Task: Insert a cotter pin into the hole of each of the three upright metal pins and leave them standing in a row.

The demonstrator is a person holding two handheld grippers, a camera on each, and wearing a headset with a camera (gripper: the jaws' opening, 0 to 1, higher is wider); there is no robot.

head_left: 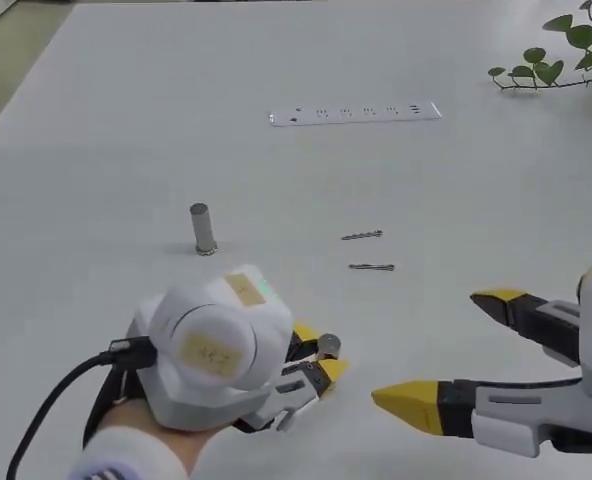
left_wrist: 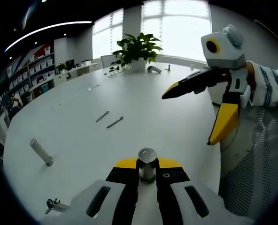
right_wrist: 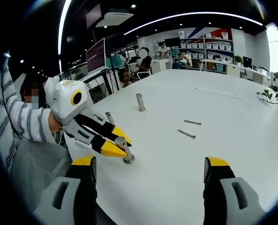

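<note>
- The left tool (head_left: 316, 360), white-bodied with black, yellow-tipped jaws, sits in the lower left of the head view, held in a hand (head_left: 136, 435) with a striped cuff. Its jaws are pressed onto a short grey metal pin (left_wrist: 147, 164).
- In the right gripper view, that pin stands slightly tilted at centre left, its flanged base down at the white desk (head_left: 126, 120).
- The right tool (head_left: 444, 348) is in the lower right of the head view. Its jaws are spread wide with nothing between them, well apart from the held pin.
- A second grey metal pin (head_left: 203, 229) stands upright on the desk, left of centre in the head view, above the left tool.
- A third grey metal pin (right_wrist: 110, 117) shows partly behind the left tool in the right gripper view.
- Two thin metal cotter pins (head_left: 362, 236) lie flat near each other, right of centre in the head view, apart from all the pins.
- A white power strip (head_left: 356, 113) lies across the upper middle of the head view.
- A green leafy plant (head_left: 566, 55) reaches in at the upper right.
</note>
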